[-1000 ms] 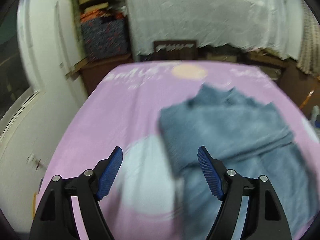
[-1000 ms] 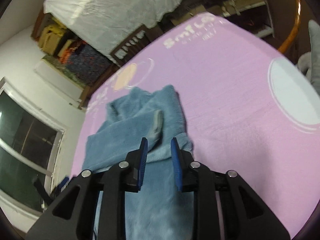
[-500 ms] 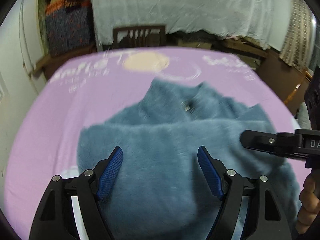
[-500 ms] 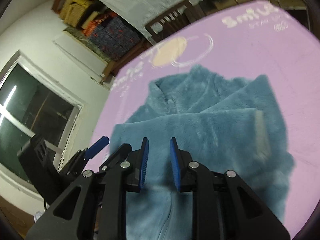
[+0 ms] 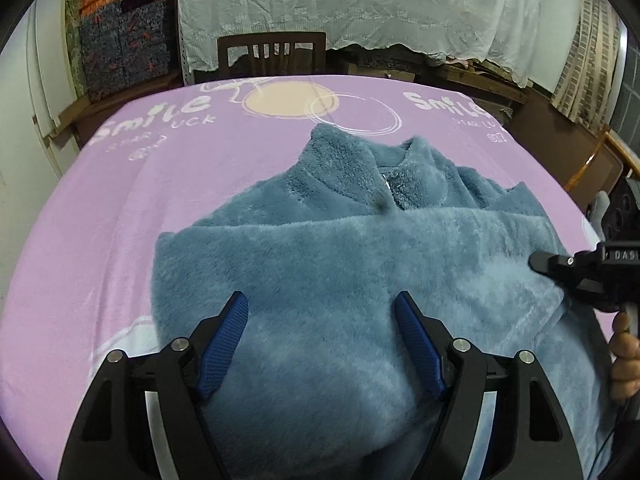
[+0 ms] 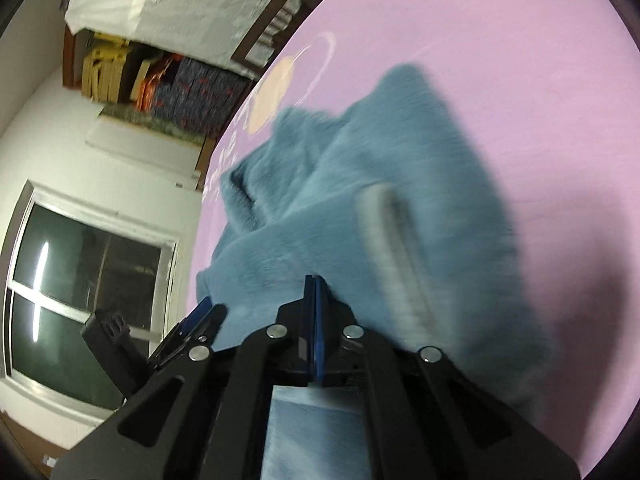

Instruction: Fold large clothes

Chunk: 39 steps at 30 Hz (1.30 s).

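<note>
Left gripper [image 5: 321, 342]: jaws spread wide, blue pads on either side of the fleece's near fold; whether they touch the pile cannot be told; nothing is clamped.
Right gripper [image 6: 315, 292]: jaws pressed together, blue pads meeting face to face at the fleece's edge; fabric between them cannot be confirmed in the blurred right wrist view.
Blue fleece jacket [image 5: 360, 264]: lies on the purple blanket [image 5: 120, 200], sleeve folded across the body, collar and zipper towards the far edge.
Chair [image 5: 272, 52]: stands just beyond the blanket's far edge.
Window [image 6: 80, 300]: well off the blanket's left side.
</note>
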Available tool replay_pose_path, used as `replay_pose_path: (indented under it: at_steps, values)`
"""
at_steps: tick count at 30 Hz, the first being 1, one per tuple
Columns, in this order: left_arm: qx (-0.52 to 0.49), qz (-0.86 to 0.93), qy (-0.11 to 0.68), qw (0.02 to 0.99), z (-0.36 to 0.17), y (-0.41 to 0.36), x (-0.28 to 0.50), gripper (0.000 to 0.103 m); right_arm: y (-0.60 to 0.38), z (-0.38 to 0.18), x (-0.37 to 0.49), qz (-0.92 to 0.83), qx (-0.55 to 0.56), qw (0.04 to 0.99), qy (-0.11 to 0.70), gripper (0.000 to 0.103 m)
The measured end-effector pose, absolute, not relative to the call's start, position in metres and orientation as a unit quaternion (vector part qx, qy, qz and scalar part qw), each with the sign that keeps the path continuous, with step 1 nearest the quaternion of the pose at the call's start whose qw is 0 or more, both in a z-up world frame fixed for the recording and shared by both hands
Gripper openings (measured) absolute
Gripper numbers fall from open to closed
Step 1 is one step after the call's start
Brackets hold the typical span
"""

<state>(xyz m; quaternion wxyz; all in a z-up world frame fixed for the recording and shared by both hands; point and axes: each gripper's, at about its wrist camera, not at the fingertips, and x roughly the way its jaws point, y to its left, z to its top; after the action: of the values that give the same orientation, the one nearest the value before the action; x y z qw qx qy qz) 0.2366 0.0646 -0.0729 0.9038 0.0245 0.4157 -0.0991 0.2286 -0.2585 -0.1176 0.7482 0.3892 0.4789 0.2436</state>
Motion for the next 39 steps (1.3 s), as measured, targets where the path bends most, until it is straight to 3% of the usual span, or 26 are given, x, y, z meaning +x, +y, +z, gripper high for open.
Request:
replay_pose_path:
  at_steps: [6,8,10,20,26,28,30,39]
  values:
    - [0.039,-0.072,0.391,0.917,-0.059,0.065,0.203,0.077,-0.269,-0.109,0.219,0.215,0.383,0.764,0.473,0.000]
    - [0.043,-0.070,0.371,0.925,-0.052,0.063,0.190,0.077,-0.267,-0.098,0.212,0.202,0.363,0.784,0.462,0.004]
    - [0.049,-0.070,0.356,0.931,-0.047,0.061,0.184,0.077,-0.259,-0.083,0.204,0.210,0.341,0.801,0.445,0.020]
    - [0.043,-0.046,0.388,0.919,-0.063,0.070,0.201,0.077,-0.201,-0.068,0.187,0.310,0.273,0.789,0.455,0.026]
    - [0.044,-0.044,0.412,0.909,-0.074,0.071,0.207,0.079,-0.214,-0.089,0.196,0.287,0.299,0.772,0.481,0.021]
    - [0.042,-0.041,0.416,0.907,-0.075,0.073,0.207,0.082,-0.224,-0.099,0.199,0.286,0.325,0.756,0.491,0.010]
    - [0.042,-0.037,0.419,0.906,-0.077,0.074,0.208,0.084,-0.233,-0.106,0.201,0.283,0.349,0.744,0.495,0.007]
    - [0.045,-0.027,0.413,0.909,-0.075,0.074,0.205,0.084,-0.261,-0.111,0.191,0.254,0.374,0.749,0.484,0.005]
